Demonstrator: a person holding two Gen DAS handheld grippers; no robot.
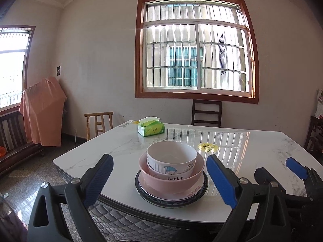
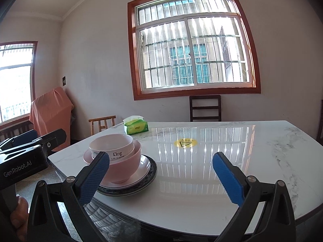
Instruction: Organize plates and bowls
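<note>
The left gripper (image 1: 159,181) is spread wide and holds nothing. The stack of bowls (image 1: 171,161) on plates (image 1: 171,196) sits just ahead, between its fingers. The right gripper (image 2: 161,177) is spread wide too, stack ahead to its left. A bump could tip the tall white bowls or slide the stack off the table (image 1: 252,161) edge.

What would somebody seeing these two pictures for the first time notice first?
Probably the stack of dishes near the front edge of the marble table: two white printed bowls nested in a pink bowl, set on a pink plate over a dark-rimmed plate. The left gripper stands open on either side of the stack without touching it. Behind, a green tissue pack sits at the table's far side under a big barred window.
</note>
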